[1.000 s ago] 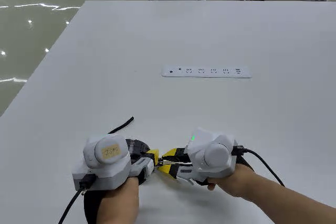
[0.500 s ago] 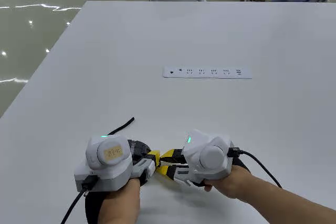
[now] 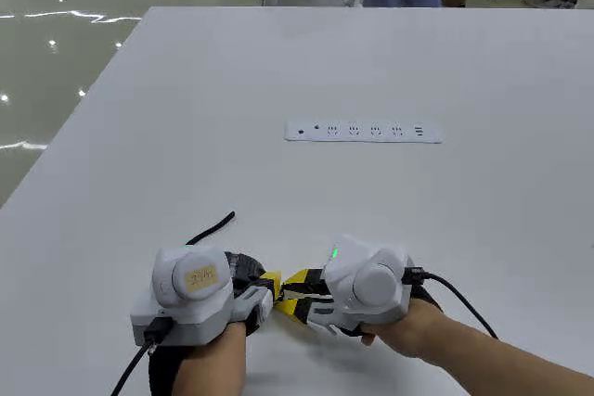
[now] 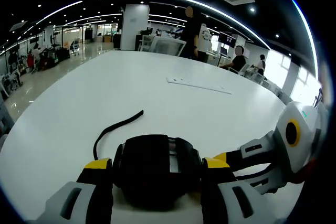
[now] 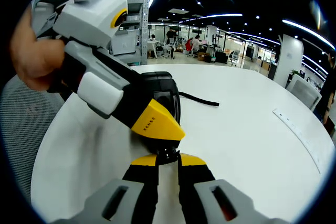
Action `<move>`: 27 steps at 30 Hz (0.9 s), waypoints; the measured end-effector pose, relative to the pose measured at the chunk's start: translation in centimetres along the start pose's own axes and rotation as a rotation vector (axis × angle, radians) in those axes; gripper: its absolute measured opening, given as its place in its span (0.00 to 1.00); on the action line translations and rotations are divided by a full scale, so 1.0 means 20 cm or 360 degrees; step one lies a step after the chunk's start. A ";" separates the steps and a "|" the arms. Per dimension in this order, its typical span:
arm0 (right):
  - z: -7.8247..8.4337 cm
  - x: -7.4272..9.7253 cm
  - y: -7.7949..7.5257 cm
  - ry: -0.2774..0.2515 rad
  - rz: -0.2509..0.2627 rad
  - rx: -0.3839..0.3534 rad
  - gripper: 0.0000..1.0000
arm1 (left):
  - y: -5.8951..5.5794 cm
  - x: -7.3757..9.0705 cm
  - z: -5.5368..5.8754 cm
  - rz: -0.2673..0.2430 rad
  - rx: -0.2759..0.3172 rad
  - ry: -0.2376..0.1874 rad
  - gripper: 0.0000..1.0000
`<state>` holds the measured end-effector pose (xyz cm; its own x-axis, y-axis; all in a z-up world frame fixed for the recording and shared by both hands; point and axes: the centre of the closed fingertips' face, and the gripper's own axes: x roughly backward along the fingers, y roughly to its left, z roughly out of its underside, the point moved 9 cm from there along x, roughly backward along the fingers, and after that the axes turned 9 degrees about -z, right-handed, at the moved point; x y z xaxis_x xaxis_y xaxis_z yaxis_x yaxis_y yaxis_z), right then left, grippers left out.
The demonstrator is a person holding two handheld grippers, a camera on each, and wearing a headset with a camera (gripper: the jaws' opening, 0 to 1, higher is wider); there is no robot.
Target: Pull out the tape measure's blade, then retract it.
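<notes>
Left gripper (image 4: 156, 164) is clamped round the black tape measure (image 5: 157, 97) at the tabletop's (image 3: 278, 71) near edge. The right gripper (image 5: 168, 160) is pinched on the blade tip (image 5: 168, 153) (hardly any blade showing). I'd say the pull-out's barely begun and the retract is all to do.

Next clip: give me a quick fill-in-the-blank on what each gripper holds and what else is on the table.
1. The left gripper is shut on the ____ tape measure.
2. The right gripper is shut on its ____ tip.
3. Farther up the table lies a white ____ strip.
Missing: black; blade; power.
</notes>
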<state>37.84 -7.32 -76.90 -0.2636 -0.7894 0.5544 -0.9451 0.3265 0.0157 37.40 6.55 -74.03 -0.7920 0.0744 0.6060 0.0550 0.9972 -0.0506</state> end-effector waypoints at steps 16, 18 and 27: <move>0.00 0.04 0.02 0.0030 0.0038 -0.0038 0.26 | 0.01 0.00 -0.01 0.0049 -0.0136 0.0004 0.66; 0.00 0.06 0.02 0.0028 0.0045 -0.0047 0.29 | 0.01 0.01 -0.02 0.0055 -0.0158 0.0005 0.67; 0.01 0.12 0.02 0.0026 0.0058 -0.0100 0.45 | 0.03 0.02 -0.02 0.0124 -0.0261 -0.0002 0.75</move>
<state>36.73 -9.11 -75.79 -0.2938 -0.7679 0.5692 -0.9207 0.3873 0.0474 37.40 7.11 -73.49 -0.7823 0.1516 0.6041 0.2144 0.9762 0.0327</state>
